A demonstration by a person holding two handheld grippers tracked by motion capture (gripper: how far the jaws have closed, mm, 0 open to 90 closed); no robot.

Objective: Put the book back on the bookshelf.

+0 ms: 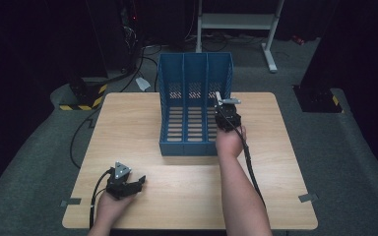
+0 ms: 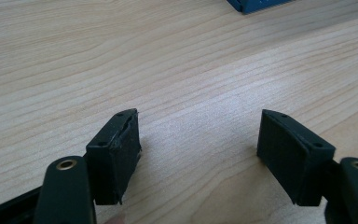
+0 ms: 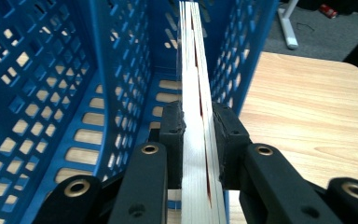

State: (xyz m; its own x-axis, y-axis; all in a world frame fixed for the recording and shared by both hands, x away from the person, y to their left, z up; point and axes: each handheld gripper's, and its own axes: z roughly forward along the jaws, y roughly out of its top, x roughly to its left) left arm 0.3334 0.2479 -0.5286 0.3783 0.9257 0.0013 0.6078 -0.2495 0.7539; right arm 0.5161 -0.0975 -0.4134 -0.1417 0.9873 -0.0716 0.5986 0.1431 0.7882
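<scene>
Gripping a book (image 3: pixel 196 93) edge-on – no legible txt – in blue rack (image 3: pixel 116 60).

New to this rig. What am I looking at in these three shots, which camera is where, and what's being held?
No robot here: a person holds a two-jaw gripper in each hand at a wooden table. The high view looks down from above the person's side. The other two cameras ride on the grippers and look along their black jaws.

On the table stands a blue file rack with three compartments. The right gripper is shut on a thin book, seen edge-on, at the rack's right-hand compartment. The left gripper rests near the table's front edge, its jaws apart with bare wood between them.
</scene>
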